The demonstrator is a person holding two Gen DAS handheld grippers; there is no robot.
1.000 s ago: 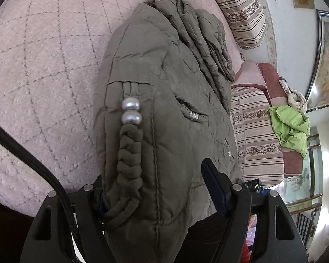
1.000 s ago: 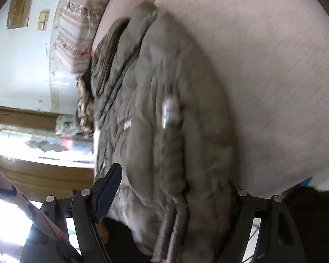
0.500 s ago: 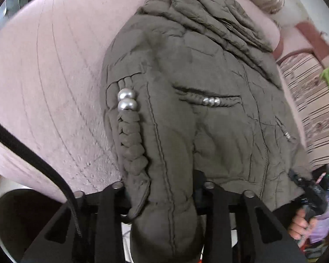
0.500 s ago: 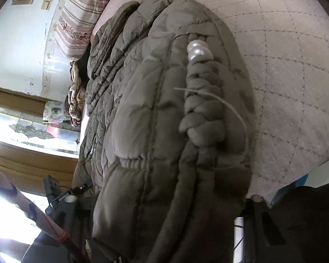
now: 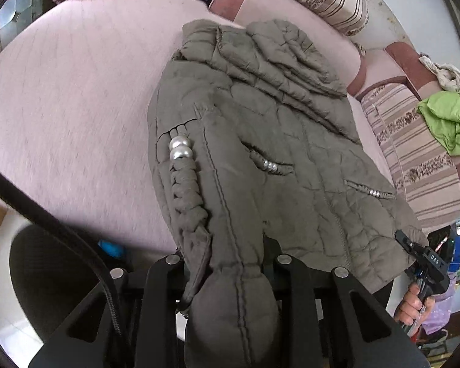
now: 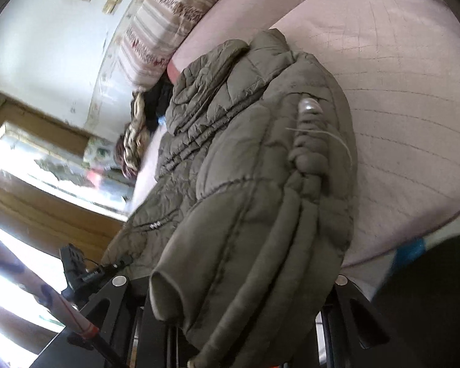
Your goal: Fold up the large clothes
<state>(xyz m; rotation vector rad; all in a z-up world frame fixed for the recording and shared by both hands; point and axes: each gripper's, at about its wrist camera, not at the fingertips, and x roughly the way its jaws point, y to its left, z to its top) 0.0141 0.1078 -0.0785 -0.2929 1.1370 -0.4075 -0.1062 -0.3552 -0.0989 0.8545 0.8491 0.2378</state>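
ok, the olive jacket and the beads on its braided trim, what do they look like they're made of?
Jacket: looks like a thin woven synthetic shell, matte, over soft padding; stitched quilting puffs and wrinkles finely. Fibre itself can't be confirmed.
Beads: smooth, glossy, silvery-white with bright highlights, probably faux pearl, plastic or glass.
Braided trim: same matte olive fabric, plaited.

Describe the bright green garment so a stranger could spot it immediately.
Start at the pink quilted bed where the olive padded jacket lies. Look past the jacket to the striped sofa cushion beside the bed. Crumpled on top sits the bright green garment, the only vivid lime thing among pinks, browns and olive.
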